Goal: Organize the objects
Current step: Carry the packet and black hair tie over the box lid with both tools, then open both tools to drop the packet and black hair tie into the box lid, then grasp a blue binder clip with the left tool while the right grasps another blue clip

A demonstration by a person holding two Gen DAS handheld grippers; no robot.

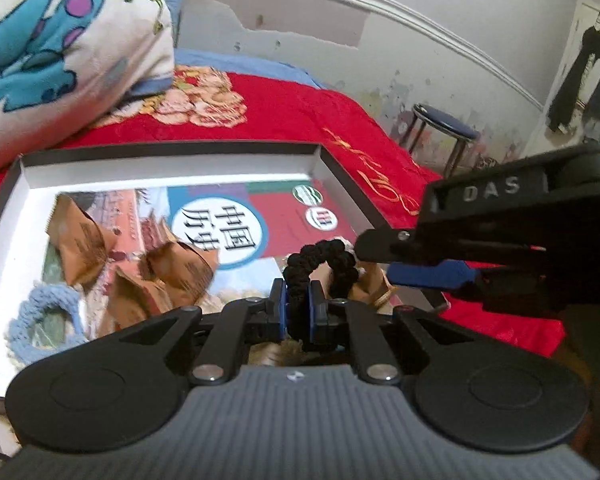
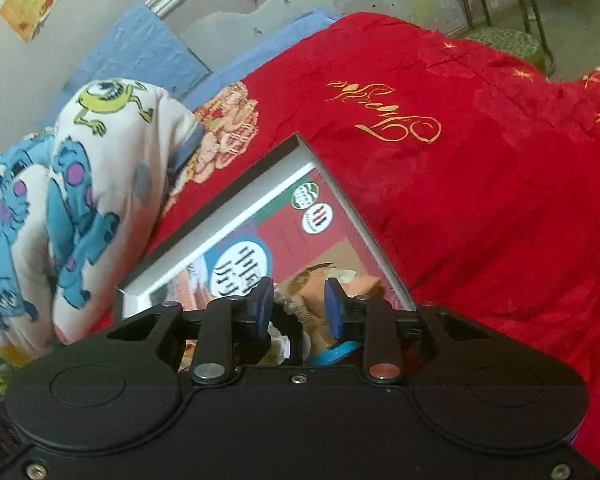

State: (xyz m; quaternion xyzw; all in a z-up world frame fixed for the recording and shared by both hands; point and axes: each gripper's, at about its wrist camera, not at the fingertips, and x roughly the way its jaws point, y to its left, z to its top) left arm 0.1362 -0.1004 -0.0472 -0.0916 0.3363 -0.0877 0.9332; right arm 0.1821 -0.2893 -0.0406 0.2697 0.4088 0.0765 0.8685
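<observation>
One box (image 1: 342, 176), one book (image 1: 276, 224), three brown packets (image 1: 78, 240), two scrunchies (image 1: 320, 260), one stool (image 1: 446, 124), two grippers (image 1: 298, 304).

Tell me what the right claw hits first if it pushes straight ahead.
Probably the brown packet lying on the book in the box. The right claw is open and aimed at it, with something pale between, though depth is hard to judge.

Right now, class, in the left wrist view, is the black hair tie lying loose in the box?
No: the left tongs are shut on the black hair tie, holding it above the box.
</observation>
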